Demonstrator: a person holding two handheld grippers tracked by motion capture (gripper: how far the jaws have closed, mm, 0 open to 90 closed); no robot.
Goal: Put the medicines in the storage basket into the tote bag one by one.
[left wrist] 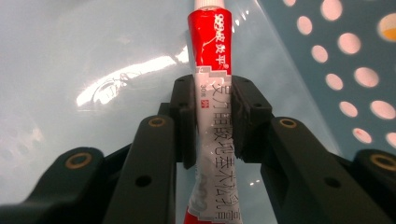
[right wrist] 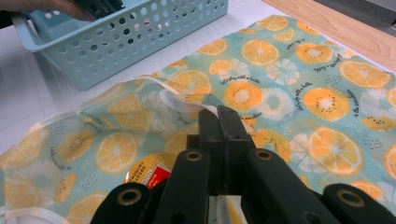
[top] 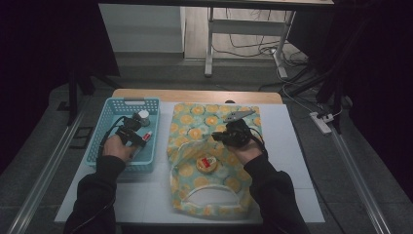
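Note:
A red and white tube [left wrist: 208,46] lies on the floor of the light blue basket [top: 108,115]. My left gripper [left wrist: 212,107] reaches into the basket, and its pads press on the tube's two sides. From above, the left gripper [top: 140,140] sits by the tube [top: 147,136]. My right gripper [right wrist: 218,116] is shut on the white-trimmed rim of the orange-slice patterned bag [right wrist: 280,84] and holds that edge up off the table. Inside the bag's mouth lies a round yellow tin [right wrist: 147,172]. In the high view the right gripper [top: 217,138] is over the bag [top: 195,127], above the tin [top: 206,164].
A small round white jar [top: 143,116] stands at the basket's far end. Basket and bag rest on a white board [top: 292,146] over a wooden table top [top: 195,95]. The basket's wall [right wrist: 140,42] is to the left of the bag. Desk legs and cables are on the floor behind.

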